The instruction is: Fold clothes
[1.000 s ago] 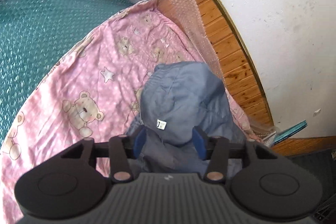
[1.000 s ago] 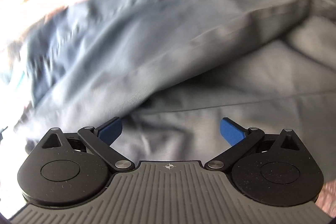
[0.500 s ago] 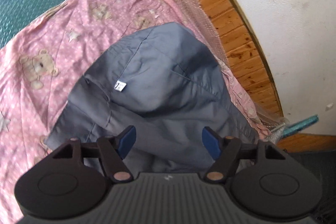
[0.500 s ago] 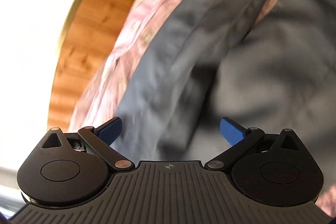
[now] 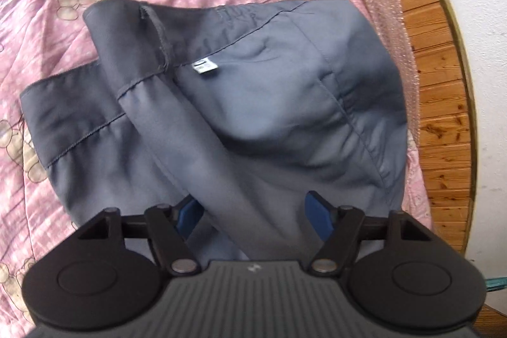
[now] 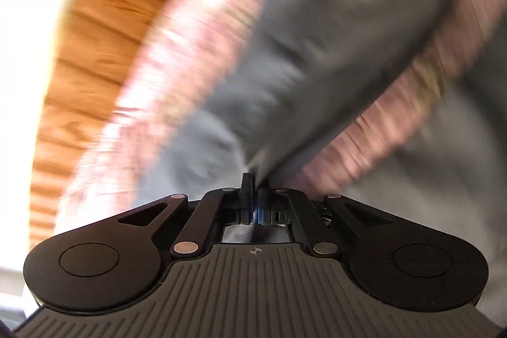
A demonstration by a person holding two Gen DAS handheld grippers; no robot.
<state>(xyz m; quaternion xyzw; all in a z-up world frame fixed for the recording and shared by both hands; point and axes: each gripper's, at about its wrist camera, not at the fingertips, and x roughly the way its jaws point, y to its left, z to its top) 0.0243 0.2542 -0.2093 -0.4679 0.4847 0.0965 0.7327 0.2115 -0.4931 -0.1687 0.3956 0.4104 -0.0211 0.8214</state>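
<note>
Each hand-held tool had a matte black plastic body. The left gripper (image 5: 253,213) carried blue pads (image 5: 317,213) on black linkage arms with silver rivets (image 5: 323,265). Beside the rivets sat two round black discs (image 5: 420,277) and a ribbed grey panel. The right gripper (image 6: 253,194) matched it, with a small crosshair mark (image 6: 253,250) on its ribbed panel.

Left wrist view: bright, even daylight; soft shadows in the folds of the grey garment (image 5: 269,116); slight blur; fisheye bending of the wooden frame (image 5: 440,84) and dark corners at the edges. Right wrist view: heavy motion smear across fabric and wood; white wall (image 6: 28,21) overexposed at left; only the claw body sharp.
</note>
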